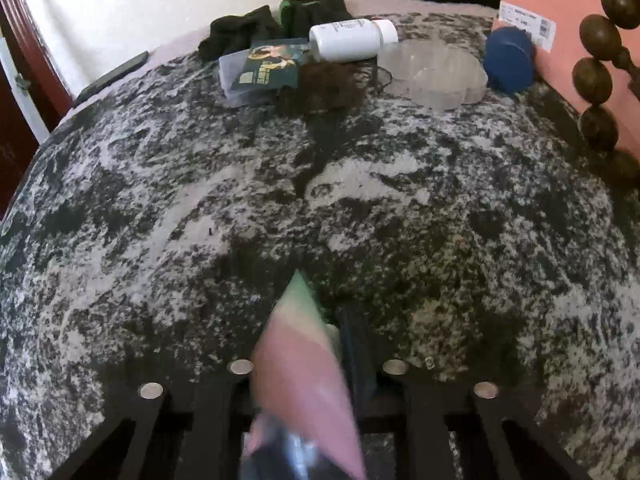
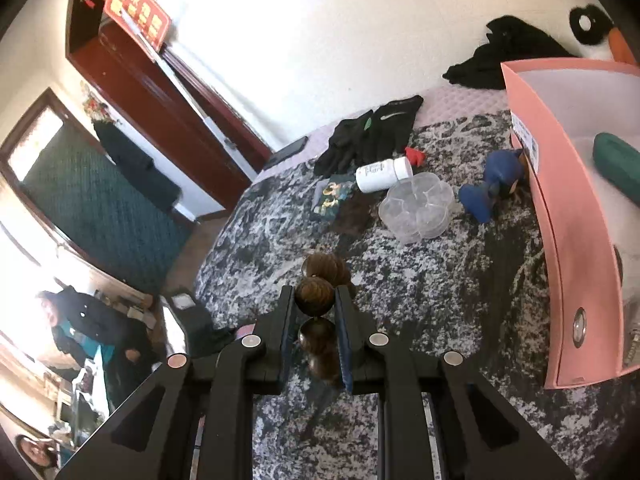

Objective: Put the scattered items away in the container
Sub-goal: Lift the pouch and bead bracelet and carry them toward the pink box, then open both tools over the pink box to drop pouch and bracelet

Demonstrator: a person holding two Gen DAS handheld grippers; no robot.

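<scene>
My left gripper (image 1: 316,320) is shut on a pastel pink-and-green striped item (image 1: 298,356), held low over the speckled bedspread (image 1: 240,200). My right gripper (image 2: 314,300) is shut on a string of large brown wooden beads (image 2: 315,294); in the left wrist view the beads (image 1: 600,80) hang at the right edge. The pink container (image 2: 568,216) stands at the right, with a green case (image 2: 620,164) inside. Scattered at the far side lie a white bottle (image 1: 352,38), a clear flower-shaped box (image 1: 434,72), a blue toy (image 1: 509,58), a card case (image 1: 260,70) and black gloves (image 1: 244,34).
A dark brown cloth (image 1: 320,86) lies beside the card case. A phone (image 1: 112,76) rests near the bed's left edge. Black clothing (image 2: 508,52) is piled by the wall behind the container. A doorway (image 2: 100,184) and a person (image 2: 88,328) are off to the left.
</scene>
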